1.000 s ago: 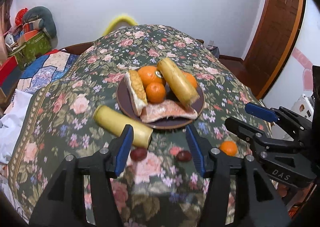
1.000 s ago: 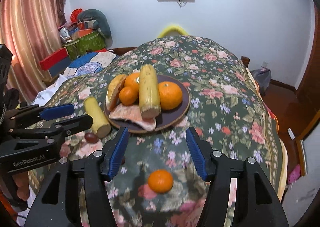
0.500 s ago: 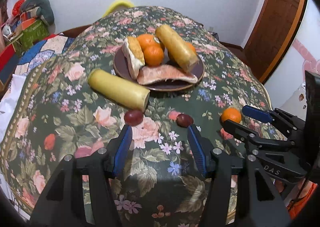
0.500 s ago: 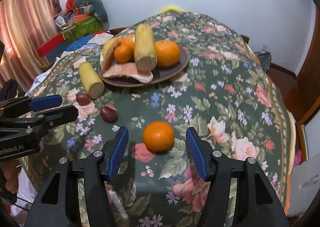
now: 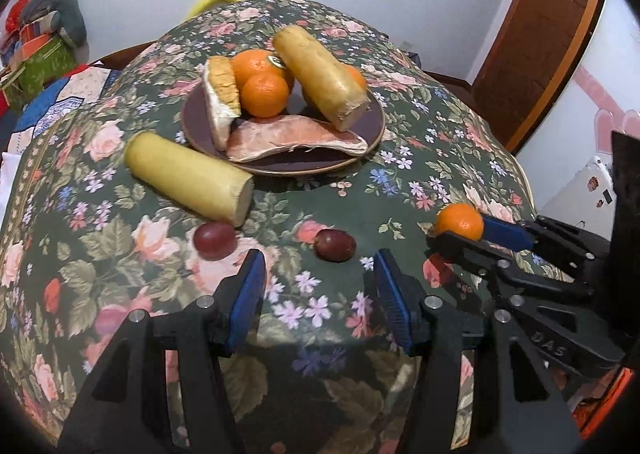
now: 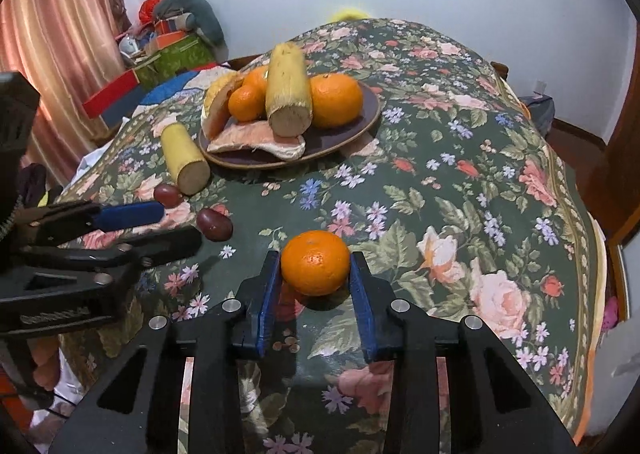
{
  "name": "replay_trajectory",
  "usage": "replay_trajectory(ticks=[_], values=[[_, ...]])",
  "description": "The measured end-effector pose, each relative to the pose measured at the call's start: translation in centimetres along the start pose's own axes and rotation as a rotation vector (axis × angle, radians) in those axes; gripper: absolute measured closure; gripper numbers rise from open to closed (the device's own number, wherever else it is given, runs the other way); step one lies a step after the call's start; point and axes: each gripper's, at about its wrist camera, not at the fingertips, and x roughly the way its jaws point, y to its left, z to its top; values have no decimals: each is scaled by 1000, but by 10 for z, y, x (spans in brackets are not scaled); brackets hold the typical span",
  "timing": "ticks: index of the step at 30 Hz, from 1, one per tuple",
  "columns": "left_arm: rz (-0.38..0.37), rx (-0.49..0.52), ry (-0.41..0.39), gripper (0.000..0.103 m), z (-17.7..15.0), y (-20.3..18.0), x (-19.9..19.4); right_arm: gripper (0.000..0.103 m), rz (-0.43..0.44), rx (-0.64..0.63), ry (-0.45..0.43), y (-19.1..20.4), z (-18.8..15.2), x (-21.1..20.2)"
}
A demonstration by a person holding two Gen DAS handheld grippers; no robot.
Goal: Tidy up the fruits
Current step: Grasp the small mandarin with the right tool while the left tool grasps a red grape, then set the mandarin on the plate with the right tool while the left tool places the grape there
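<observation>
My left gripper (image 5: 320,286) hangs with its jaws apart and nothing between them, just short of the two dark red grapes (image 5: 335,245) lying near the loose yellow cob (image 5: 188,178). My right gripper (image 6: 314,274) has just been closing, and its pads now press both sides of the loose orange (image 6: 315,262) on the floral cloth (image 6: 460,194). I judge this the pickup step: next I must lift the orange and carry it to the crowded plate (image 6: 360,126).

Both wrist views look steeply down from the near edge of the floral tablecloth (image 5: 440,158) toward the far wall. The left one sits left, the right one right. Both share the plate (image 6: 370,110) and the lone orange (image 6: 315,262).
</observation>
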Motion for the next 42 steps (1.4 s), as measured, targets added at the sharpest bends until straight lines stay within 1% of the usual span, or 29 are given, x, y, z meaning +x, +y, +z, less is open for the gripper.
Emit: replay_trajectory(ticks=[1, 3, 7, 8, 9, 10, 12, 22, 30, 34, 38, 42], values=[[-4, 4, 8, 51, 1, -2, 4, 72, 0, 4, -6, -2, 0, -3], [-12, 10, 21, 59, 2, -4, 10, 72, 4, 12, -14, -5, 2, -5], [6, 30, 23, 60, 5, -9, 18, 72, 6, 13, -22, -8, 4, -8], [6, 31, 21, 64, 5, -10, 19, 72, 7, 13, -23, -8, 5, -8], [6, 31, 19, 74, 5, -10, 20, 72, 7, 13, -24, -8, 5, -9], [10, 32, 17, 80, 6, -10, 20, 72, 7, 14, -27, -9, 6, -9], [7, 32, 14, 82, 6, -10, 19, 72, 6, 15, -28, -10, 6, -9], [12, -1, -29, 83, 11, 5, 1, 72, 8, 20, -38, -13, 14, -7], [52, -41, -104, 83, 34, 36, -21, 72, 1, 6, -63, -15, 36, -1], [74, -68, -111, 83, 46, 58, -18, 72, -4, -3, -71, -17, 49, 7], [90, -100, -109, 83, 60, 78, -6, 72, -12, -21, -73, -17, 63, 16], [72, -128, -91, 83, 75, 93, 10, 72, -16, -33, -65, -17, 74, 28]])
